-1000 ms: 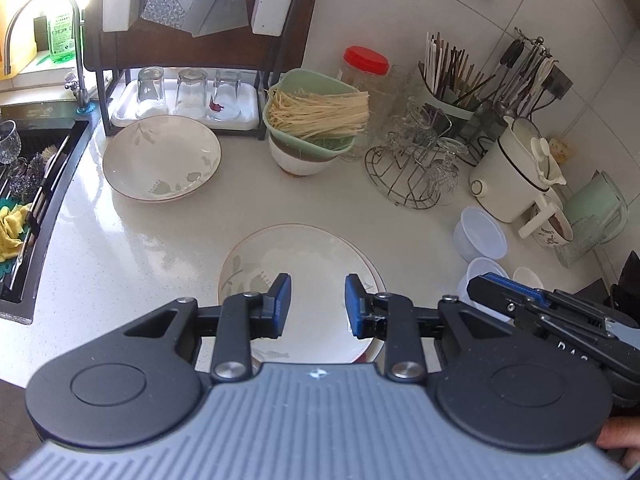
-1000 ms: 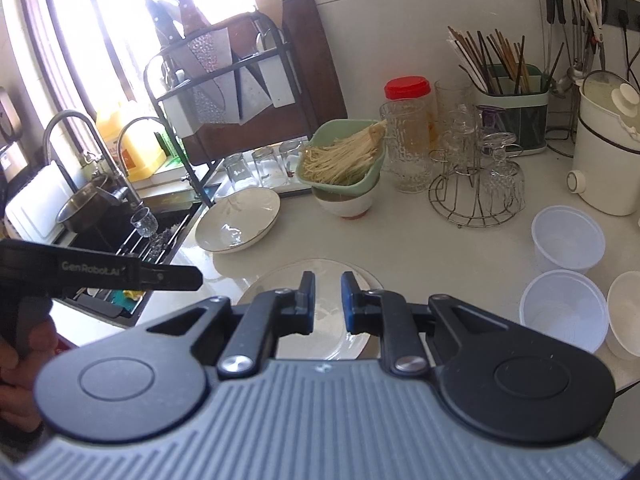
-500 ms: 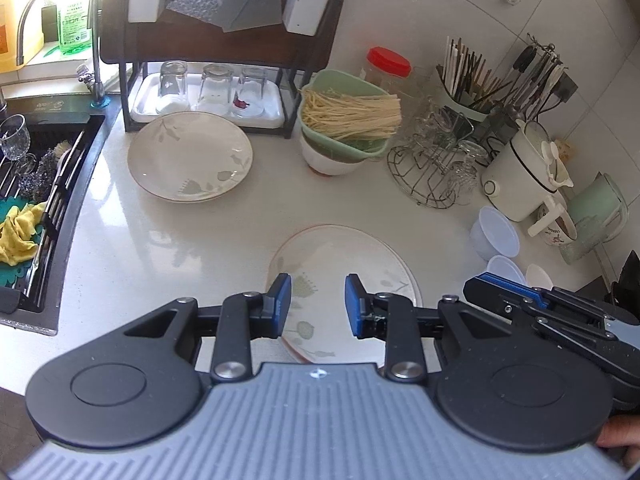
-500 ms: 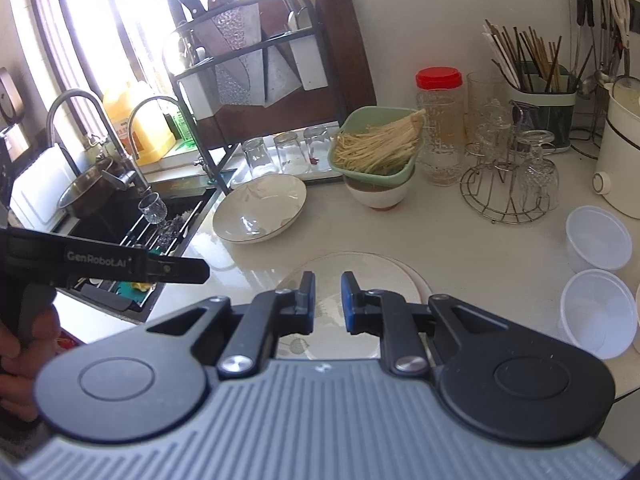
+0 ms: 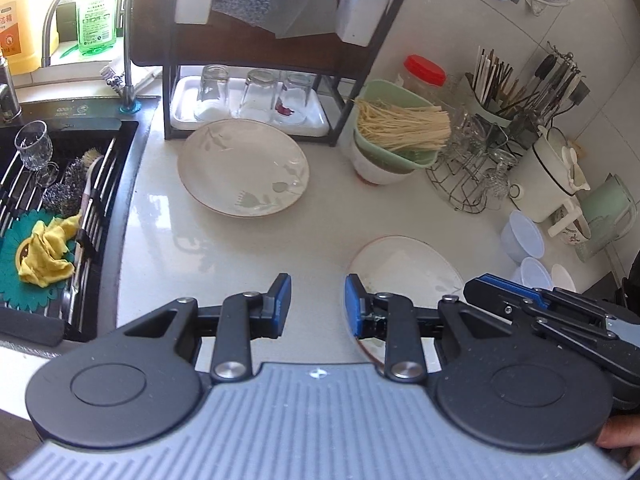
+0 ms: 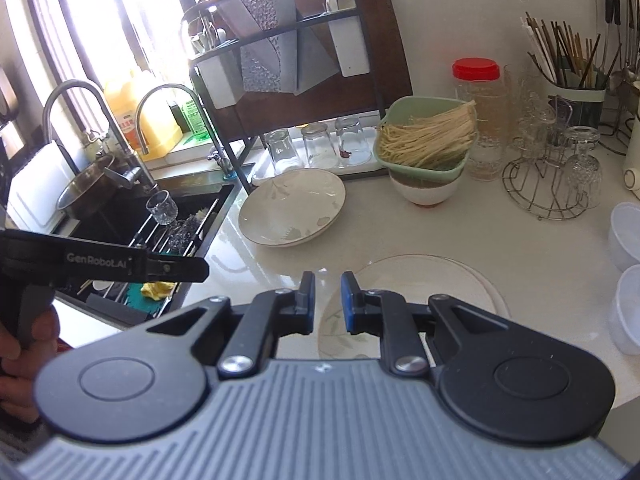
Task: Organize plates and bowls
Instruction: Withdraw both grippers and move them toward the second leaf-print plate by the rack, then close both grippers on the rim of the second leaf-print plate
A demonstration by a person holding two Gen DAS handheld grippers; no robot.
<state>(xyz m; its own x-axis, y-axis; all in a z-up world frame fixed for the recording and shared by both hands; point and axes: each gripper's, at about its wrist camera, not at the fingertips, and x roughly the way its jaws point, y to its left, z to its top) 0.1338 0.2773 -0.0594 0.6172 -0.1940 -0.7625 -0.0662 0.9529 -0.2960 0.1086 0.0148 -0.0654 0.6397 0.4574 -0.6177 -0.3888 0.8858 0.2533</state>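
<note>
While both tools hang empty, left tool point(image 5: 316, 300) part-spread, right tool point(image 6: 326, 300) near-pressed: narrow gap risks skidding flat plate point(image 6: 416, 284) off worktop point(image 6: 460, 232) edge.

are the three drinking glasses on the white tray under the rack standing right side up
No, the three glasses stand upside down on the white tray, mouths down and bases up.

"GenRobot.AI" stands in pale letters on the black side of the left gripper point(image 6: 104, 264), while the printing on the green plastic bottle point(image 5: 96, 12) and the yellow jug point(image 5: 16, 28) at the window is too small to read.
</note>
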